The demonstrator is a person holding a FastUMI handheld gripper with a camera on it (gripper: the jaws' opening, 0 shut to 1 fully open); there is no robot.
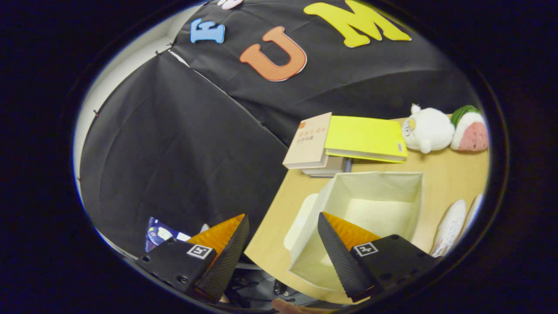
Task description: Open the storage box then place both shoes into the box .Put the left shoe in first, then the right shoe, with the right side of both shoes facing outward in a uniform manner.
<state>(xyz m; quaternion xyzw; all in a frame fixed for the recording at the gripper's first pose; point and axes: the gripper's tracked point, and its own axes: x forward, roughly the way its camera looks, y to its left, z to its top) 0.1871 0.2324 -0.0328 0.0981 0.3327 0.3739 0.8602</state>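
The cream fabric storage box (383, 196) stands open on the wooden table (449, 174), and nothing shows inside it. Its lid (301, 220) lies flat beside it, toward the table's near corner. My gripper (283, 231) is open and tilted, held above the table corner with nothing between its fingers. One finger (344, 257) hangs over the box's near wall; the other finger (226, 253) is off the table edge, over the dark cloth. Two white shoes (453, 226) lie side by side on the table past the box's far side, partly cut off.
Behind the box is a stack of books (311, 144) with a yellow folder (366, 137) on top. A white plush toy (429, 128) and a watermelon-shaped plush (471, 128) sit further along the table. A colourful packet (159, 233) lies below the table edge.
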